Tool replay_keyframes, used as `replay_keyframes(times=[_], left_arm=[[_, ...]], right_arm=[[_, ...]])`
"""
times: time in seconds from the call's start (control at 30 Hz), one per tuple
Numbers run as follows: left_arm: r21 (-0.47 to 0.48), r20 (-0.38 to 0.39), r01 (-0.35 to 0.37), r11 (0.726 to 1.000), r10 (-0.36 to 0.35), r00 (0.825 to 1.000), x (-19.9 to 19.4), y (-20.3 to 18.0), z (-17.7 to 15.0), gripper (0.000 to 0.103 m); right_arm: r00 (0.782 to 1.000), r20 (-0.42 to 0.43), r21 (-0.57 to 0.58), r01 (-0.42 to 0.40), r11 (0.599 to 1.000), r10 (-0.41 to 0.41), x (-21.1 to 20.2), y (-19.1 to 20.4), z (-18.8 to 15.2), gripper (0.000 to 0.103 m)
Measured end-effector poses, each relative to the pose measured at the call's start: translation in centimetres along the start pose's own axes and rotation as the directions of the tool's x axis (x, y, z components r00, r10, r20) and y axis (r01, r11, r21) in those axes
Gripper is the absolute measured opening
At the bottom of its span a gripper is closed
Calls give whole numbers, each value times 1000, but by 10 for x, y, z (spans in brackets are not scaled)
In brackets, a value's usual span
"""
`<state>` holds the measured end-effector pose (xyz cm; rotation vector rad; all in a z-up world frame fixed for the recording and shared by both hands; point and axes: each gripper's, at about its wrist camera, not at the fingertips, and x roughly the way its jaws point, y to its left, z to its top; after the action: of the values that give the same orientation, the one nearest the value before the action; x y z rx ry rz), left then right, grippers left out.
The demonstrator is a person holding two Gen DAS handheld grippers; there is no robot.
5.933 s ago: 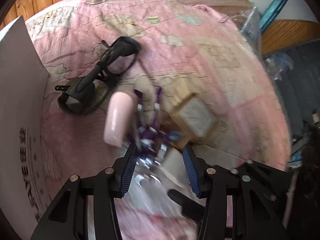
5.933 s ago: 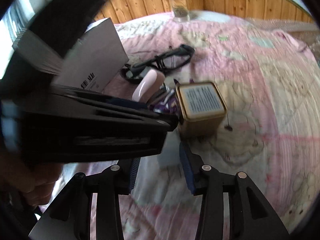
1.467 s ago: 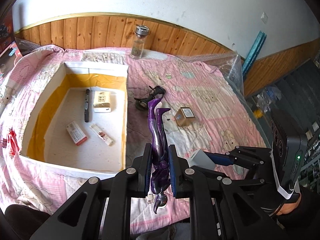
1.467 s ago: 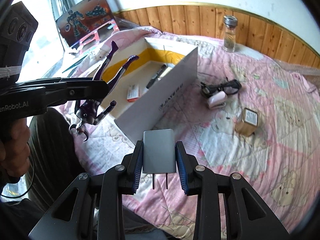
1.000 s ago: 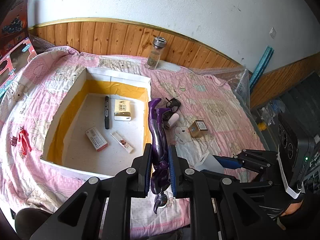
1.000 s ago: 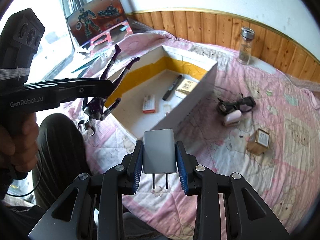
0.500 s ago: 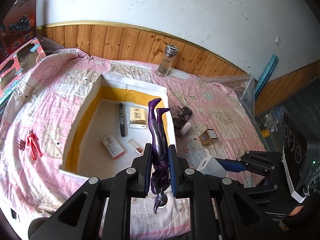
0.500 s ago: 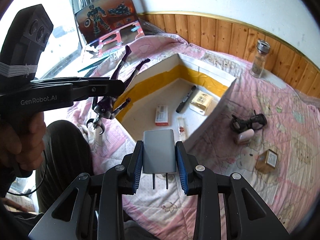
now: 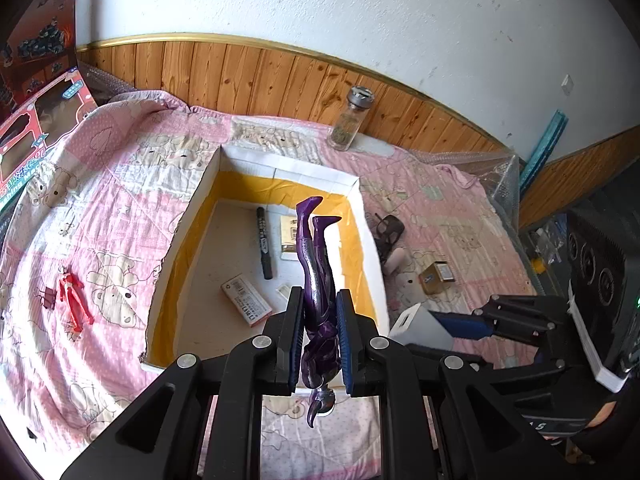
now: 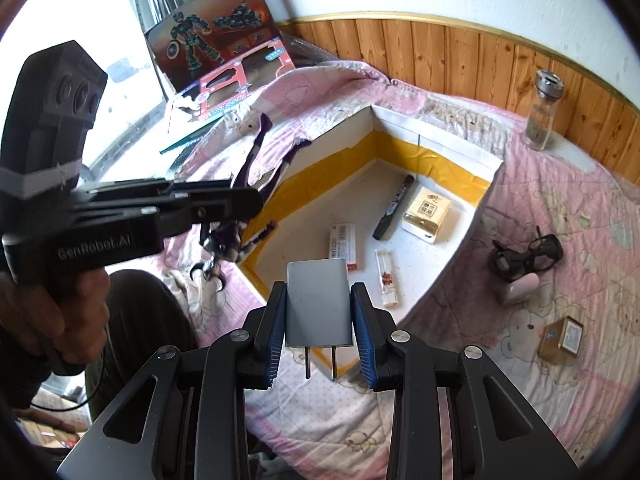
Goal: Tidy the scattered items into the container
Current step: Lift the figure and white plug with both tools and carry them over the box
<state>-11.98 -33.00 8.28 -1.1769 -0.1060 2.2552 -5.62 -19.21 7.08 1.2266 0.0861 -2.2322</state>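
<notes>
We find the left gripper (image 9: 319, 338) pinching a purple figure (image 9: 316, 276) head-down above the white box (image 9: 370, 240). At its three o'clock, the right gripper (image 10: 319, 330) clamps a grey charger (image 10: 318, 304); glasses (image 10: 528, 254) and a gold tin (image 10: 560, 338) lie on the quilt (image 10: 580, 208) outside.

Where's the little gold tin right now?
The gold tin sits on the pink quilt right of the white box, just beyond the pink case and glasses.

Marker (image 9: 265, 242) in box (image 9: 288, 170) — glasses (image 9: 387, 229), tin (image 9: 437, 277) right of it.
</notes>
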Motion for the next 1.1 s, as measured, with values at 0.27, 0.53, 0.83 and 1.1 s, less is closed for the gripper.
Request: replay_keyframes(times=[0.27,0.53,0.83,1.1], left_arm=[[-21,-29,-5,1000,4,1000,15,18,8,16],[-57,-65,-16,998,13,998,33,34,22,16],[5,-135,-62,998,62,989,70,39,48,16],[61,-191,-83,995,94,977,103,47,64,16]], right_arm=[[1000,-21,0,-7,1000,7,20,-5,15,33],[998,-67,11,-14,1000,15,46,-22,42,33],[990,-141,0,-18,1000,18,80,-28,56,33],[981,-189,-13,-33,999,30,102,-25,55,33]])
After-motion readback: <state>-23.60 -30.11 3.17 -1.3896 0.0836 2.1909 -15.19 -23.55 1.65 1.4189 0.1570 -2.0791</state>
